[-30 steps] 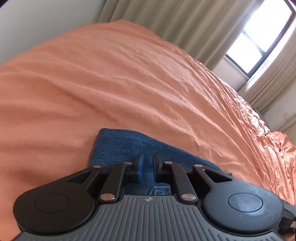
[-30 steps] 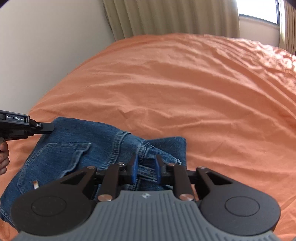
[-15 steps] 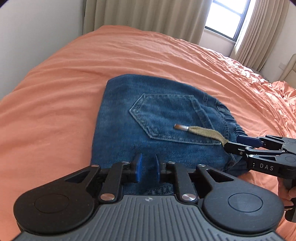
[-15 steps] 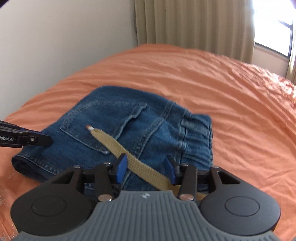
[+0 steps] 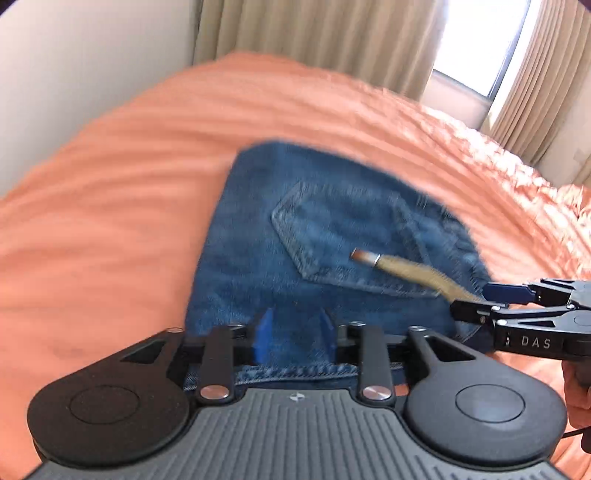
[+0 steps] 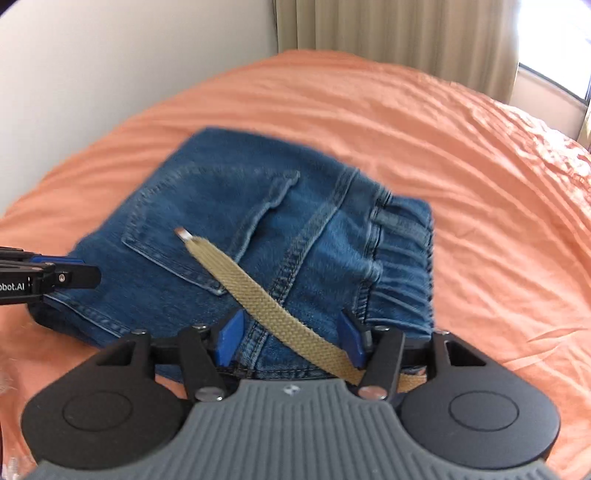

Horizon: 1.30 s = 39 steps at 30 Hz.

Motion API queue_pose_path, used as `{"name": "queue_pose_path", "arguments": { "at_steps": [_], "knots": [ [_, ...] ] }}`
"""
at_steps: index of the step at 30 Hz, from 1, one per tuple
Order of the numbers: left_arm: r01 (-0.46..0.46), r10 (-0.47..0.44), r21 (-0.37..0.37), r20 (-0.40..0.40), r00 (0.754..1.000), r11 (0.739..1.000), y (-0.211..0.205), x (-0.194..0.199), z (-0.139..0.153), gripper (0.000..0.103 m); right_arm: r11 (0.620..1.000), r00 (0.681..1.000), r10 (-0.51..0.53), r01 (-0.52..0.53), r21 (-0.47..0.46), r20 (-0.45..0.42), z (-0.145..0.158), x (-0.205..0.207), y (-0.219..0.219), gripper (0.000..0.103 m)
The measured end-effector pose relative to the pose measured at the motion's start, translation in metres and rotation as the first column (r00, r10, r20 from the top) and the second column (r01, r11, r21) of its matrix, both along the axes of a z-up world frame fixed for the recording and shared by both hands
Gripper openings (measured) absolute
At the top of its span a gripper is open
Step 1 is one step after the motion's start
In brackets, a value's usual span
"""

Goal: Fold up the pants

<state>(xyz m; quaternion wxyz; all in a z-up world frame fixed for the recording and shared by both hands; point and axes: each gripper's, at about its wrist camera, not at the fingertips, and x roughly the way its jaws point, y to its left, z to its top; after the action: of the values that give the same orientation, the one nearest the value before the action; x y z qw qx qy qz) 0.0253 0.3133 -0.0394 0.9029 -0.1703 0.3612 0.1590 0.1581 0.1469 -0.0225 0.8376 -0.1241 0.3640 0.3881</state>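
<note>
The blue denim pants [image 5: 332, 236] lie folded into a compact square on the orange bed, back pocket up; they also show in the right wrist view [image 6: 258, 229]. A tan woven belt strap [image 6: 258, 295] with a metal tip lies across the pocket, also seen in the left wrist view [image 5: 413, 267]. My left gripper [image 5: 295, 334] is open and empty at the near edge of the pants. My right gripper [image 6: 290, 338] is open wide over the waistband end, with the strap passing between its fingers. The right gripper also shows in the left wrist view [image 5: 480, 299].
The orange bedsheet [image 5: 110, 221] spreads all around the pants. A white wall [image 6: 92, 55] runs along the left. Beige curtains [image 5: 314, 33] and a bright window [image 5: 480, 44] stand behind the bed.
Both grippers have opened and let go of the denim. They have drawn back and risen a little, so more of the folded pants shows. The pants lie still.
</note>
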Motion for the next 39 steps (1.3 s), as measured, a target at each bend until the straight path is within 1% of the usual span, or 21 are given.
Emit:
{"name": "queue_pose_path", "arguments": {
  "at_steps": [1, 2, 5, 6, 8, 9, 10, 11, 12, 13, 15, 17, 20, 22, 25, 27, 28, 30, 32, 35, 39],
  "knots": [
    [-0.001, 0.000, 0.028, 0.028, 1.000, 1.000, -0.006, -0.006, 0.013, 0.045, 1.000, 1.000, 0.002, -0.002, 0.019, 0.018, 0.012, -0.005, -0.007, 0.061],
    [-0.005, 0.002, 0.056, 0.047, 0.999, 0.998, -0.011, -0.011, 0.026, 0.046, 0.999, 0.999, 0.004, -0.005, 0.042, 0.039, 0.026, -0.012, -0.018, 0.062],
    [-0.036, 0.022, 0.126, 0.114, 0.993, 0.991, -0.030, -0.028, 0.071, 0.050, 0.994, 0.995, -0.003, -0.008, 0.105, 0.102, 0.067, -0.030, -0.044, 0.070],
    [-0.049, 0.030, 0.142, 0.139, 0.990, 0.989, -0.036, -0.033, 0.085, 0.053, 0.992, 0.992, -0.010, -0.007, 0.130, 0.126, 0.079, -0.037, -0.054, 0.075],
    [-0.070, 0.036, 0.166, 0.198, 0.980, 0.984, -0.049, -0.046, 0.112, 0.054, 0.983, 0.983, -0.023, -0.010, 0.185, 0.180, 0.104, -0.054, -0.075, 0.080],
    [-0.076, 0.034, 0.177, 0.229, 0.973, 0.981, -0.057, -0.052, 0.123, 0.055, 0.979, 0.979, -0.036, -0.006, 0.203, 0.200, 0.114, -0.062, -0.085, 0.080],
    [-0.085, 0.035, 0.182, 0.263, 0.964, 0.980, -0.067, -0.059, 0.132, 0.061, 0.976, 0.975, -0.046, -0.002, 0.218, 0.215, 0.122, -0.070, -0.094, 0.080],
    [-0.091, 0.034, 0.185, 0.291, 0.956, 0.978, -0.078, -0.066, 0.140, 0.075, 0.972, 0.972, -0.053, -0.003, 0.233, 0.230, 0.128, -0.078, -0.103, 0.081],
    [-0.086, 0.022, 0.191, 0.316, 0.949, 0.978, -0.089, -0.072, 0.145, 0.083, 0.967, 0.967, -0.066, 0.001, 0.255, 0.247, 0.135, -0.088, -0.114, 0.081],
    [-0.074, 0.003, 0.206, 0.325, 0.946, 0.976, -0.099, -0.078, 0.149, 0.094, 0.963, 0.963, -0.078, 0.006, 0.269, 0.259, 0.138, -0.095, -0.122, 0.081],
    [-0.065, -0.023, 0.259, 0.320, 0.947, 0.964, -0.122, -0.086, 0.155, 0.095, 0.956, 0.954, -0.103, 0.017, 0.291, 0.283, 0.144, -0.113, -0.140, 0.081],
    [-0.098, 0.000, 0.305, 0.307, 0.952, 0.947, -0.142, -0.093, 0.157, 0.100, 0.951, 0.948, -0.127, 0.034, 0.306, 0.291, 0.143, -0.126, -0.153, 0.081],
    [-0.155, 0.038, 0.373, 0.304, 0.952, 0.915, -0.164, -0.100, 0.151, 0.100, 0.945, 0.947, -0.164, 0.071, 0.320, 0.276, 0.135, -0.147, -0.171, 0.081],
    [-0.189, 0.078, 0.382, 0.288, 0.955, 0.905, -0.170, -0.101, 0.143, 0.100, 0.943, 0.952, -0.170, 0.082, 0.323, 0.254, 0.125, -0.156, -0.176, 0.081],
    [-0.193, 0.106, 0.341, 0.258, 0.960, 0.920, -0.169, -0.102, 0.127, 0.100, 0.948, 0.961, -0.151, 0.074, 0.309, 0.233, 0.107, -0.162, -0.176, 0.081],
    [-0.182, 0.122, 0.315, 0.201, 0.972, 0.931, -0.167, -0.097, 0.112, 0.100, 0.959, 0.966, -0.150, 0.090, 0.270, 0.209, 0.096, -0.162, -0.170, 0.081],
    [-0.184, 0.134, 0.310, 0.176, 0.975, 0.933, -0.166, -0.095, 0.106, 0.100, 0.959, 0.967, -0.159, 0.103, 0.264, 0.198, 0.090, -0.163, -0.170, 0.081],
    [-0.189, 0.158, 0.297, 0.125, 0.980, 0.936, -0.165, -0.093, 0.094, 0.100, 0.958, 0.971, -0.168, 0.120, 0.262, 0.169, 0.081, -0.162, -0.168, 0.081],
    [-0.189, 0.171, 0.265, 0.091, 0.981, 0.945, -0.164, -0.092, 0.084, 0.100, 0.960, 0.975, -0.166, 0.126, 0.250, 0.148, 0.072, -0.160, -0.165, 0.081],
    [-0.182, 0.174, 0.238, 0.057, 0.983, 0.954, -0.164, -0.093, 0.075, 0.100, 0.965, 0.978, -0.156, 0.121, 0.231, 0.139, 0.064, -0.161, -0.160, 0.081],
    [-0.186, 0.182, 0.237, 0.037, 0.983, 0.954, -0.165, -0.096, 0.071, 0.100, 0.968, 0.980, -0.144, 0.110, 0.227, 0.136, 0.061, -0.159, -0.155, 0.081]
  ]
}}
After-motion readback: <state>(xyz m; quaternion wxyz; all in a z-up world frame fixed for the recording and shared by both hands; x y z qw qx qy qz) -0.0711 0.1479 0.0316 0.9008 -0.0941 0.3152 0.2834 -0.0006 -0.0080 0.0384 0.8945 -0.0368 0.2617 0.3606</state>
